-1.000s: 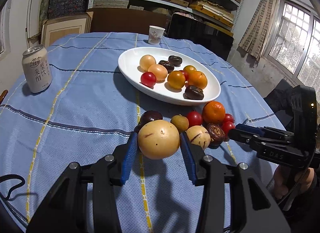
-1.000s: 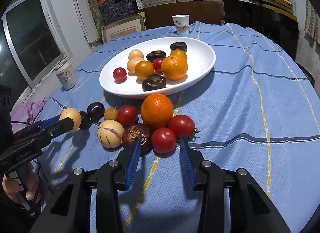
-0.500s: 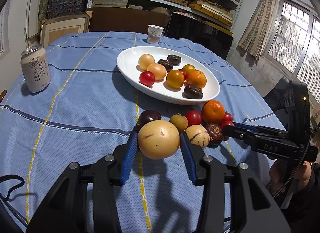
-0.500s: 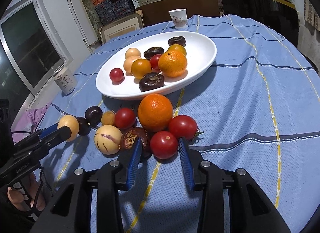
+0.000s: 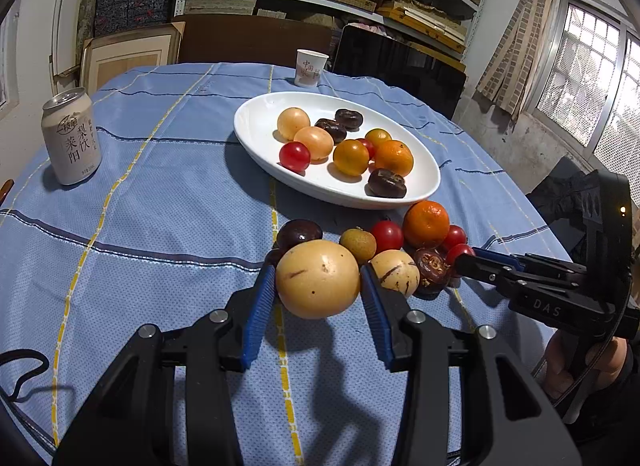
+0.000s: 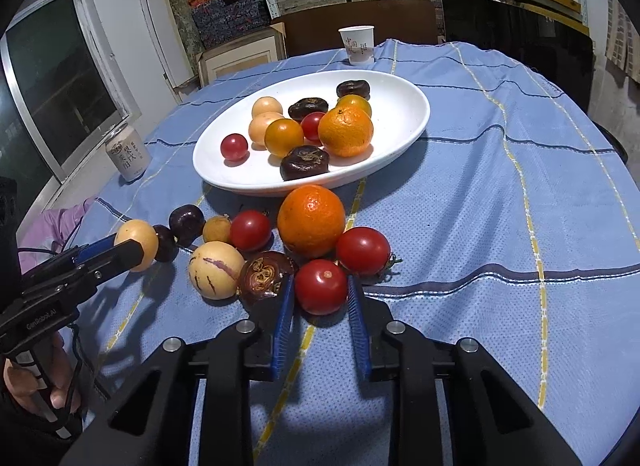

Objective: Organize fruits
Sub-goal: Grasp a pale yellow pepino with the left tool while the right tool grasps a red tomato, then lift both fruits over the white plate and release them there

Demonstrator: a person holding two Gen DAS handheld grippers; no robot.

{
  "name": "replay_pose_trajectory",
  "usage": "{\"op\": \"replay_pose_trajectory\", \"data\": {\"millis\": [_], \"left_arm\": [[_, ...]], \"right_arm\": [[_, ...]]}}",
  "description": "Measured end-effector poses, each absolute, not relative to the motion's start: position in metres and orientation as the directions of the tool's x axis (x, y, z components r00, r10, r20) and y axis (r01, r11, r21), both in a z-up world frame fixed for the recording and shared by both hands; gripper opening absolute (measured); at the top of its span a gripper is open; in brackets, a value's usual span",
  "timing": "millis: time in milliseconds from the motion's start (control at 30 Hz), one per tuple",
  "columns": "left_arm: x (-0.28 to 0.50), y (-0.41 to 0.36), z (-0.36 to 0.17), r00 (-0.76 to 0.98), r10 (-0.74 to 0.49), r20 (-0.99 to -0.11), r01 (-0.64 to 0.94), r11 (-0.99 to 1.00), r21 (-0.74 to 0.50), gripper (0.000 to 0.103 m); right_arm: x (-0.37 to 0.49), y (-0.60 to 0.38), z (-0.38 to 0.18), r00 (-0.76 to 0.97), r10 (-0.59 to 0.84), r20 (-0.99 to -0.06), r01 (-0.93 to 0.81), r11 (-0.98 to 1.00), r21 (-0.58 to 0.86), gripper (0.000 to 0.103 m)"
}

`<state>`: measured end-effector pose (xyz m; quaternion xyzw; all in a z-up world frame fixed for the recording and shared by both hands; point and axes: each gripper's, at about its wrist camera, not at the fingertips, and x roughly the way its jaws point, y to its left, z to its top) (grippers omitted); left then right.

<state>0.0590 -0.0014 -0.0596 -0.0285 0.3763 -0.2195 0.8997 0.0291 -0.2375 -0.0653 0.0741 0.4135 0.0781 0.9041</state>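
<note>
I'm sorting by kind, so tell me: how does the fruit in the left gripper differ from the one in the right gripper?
The round yellow fruit is pale tan with dark flecks; the red tomato is glossy red. The yellow fruit is clearly the bigger, filling the left gripper, while the tomato sits between far narrower jaws of the right gripper. Both are round, smooth, and clamped between blue pads near the white dish.

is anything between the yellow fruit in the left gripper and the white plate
Yes. The left gripper holds the yellow fruit near the table's edge; a dark plum and a small tan fruit lie between it and the white plate. Lifting over them looks clear.
</note>
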Motion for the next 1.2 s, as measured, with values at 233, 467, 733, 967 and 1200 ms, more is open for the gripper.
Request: {"op": "replay_pose_trajectory", "data": {"millis": [233,467,733,967,1200], "left_arm": [[0.059,-0.001,-0.059,0.621,-0.416,-0.665,0.373,0.902,-0.216,0.043],[0.058,-0.002,-0.061,0.628,-0.412,-0.661,0.369,0.905,-0.214,0.043],[0.046,-0.005,-0.054,0.644,-0.415,-0.643,0.395,0.9,-0.185,0.042],[0.047,-0.008,-0.053,0.62,-0.399,-0.676,0.399,0.902,-0.166,0.042],[0.02,-0.025,-0.055,0.567,-0.437,-0.698,0.485,0.862,-0.146,0.062]], "right_arm": [[0.019,-0.237,-0.062,0.658,0.191,-0.729,-0.086,0.98,0.18,0.027],[0.009,-0.243,-0.059,0.67,0.177,-0.721,-0.071,0.982,0.175,0.027],[-0.004,-0.255,-0.047,0.697,0.162,-0.699,-0.057,0.983,0.172,0.027],[-0.007,-0.261,-0.036,0.712,0.162,-0.683,-0.058,0.983,0.173,0.027],[-0.008,-0.26,-0.046,0.698,0.169,-0.696,-0.062,0.982,0.176,0.027]]}}
